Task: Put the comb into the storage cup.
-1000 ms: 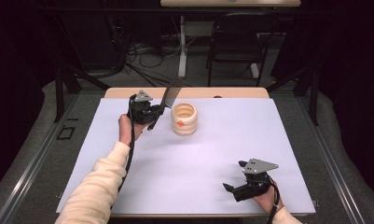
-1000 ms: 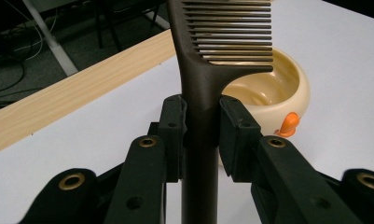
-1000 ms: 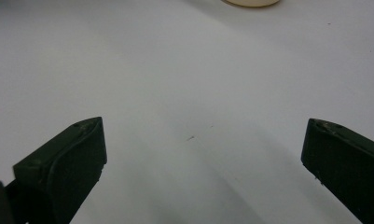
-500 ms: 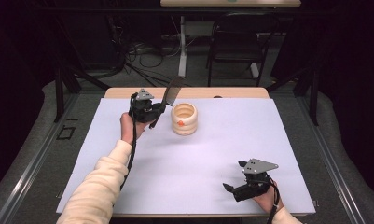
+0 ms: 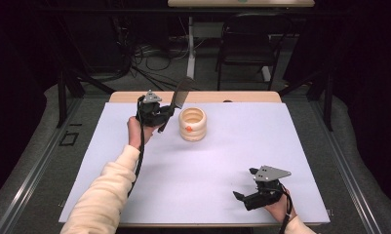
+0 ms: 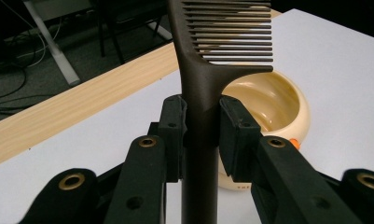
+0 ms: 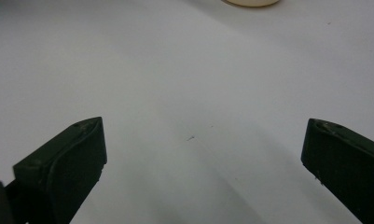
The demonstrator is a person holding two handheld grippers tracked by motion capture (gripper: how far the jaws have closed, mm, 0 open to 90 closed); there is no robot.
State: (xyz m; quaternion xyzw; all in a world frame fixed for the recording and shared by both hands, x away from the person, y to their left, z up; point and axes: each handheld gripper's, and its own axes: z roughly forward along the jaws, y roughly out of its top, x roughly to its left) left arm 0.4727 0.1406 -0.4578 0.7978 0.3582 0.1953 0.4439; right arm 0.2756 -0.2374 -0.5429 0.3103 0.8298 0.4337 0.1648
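A dark brown comb (image 6: pixel 199 88) is clamped by its handle in my left gripper (image 6: pixel 201 126), teeth end raised. From above, the comb (image 5: pixel 180 93) slants up and right out of that gripper (image 5: pixel 165 116), just left of a cream ribbed bowl (image 5: pixel 192 124) with an orange mark on its side. The bowl (image 6: pixel 268 100) lies behind the comb, its hollow bare. Near the table's front right, my right gripper (image 5: pixel 245 188) rests low with its jaws wide apart. Bare white table shows between its fingertips (image 7: pixel 63 163).
A white sheet (image 5: pixel 207 165) covers the table, with a wooden strip (image 5: pixel 134 97) along the far edge. Beyond the table stand a dark chair (image 5: pixel 246 53) and cables on the floor. The bowl's base (image 7: pixel 250 2) shows far ahead of my right gripper.
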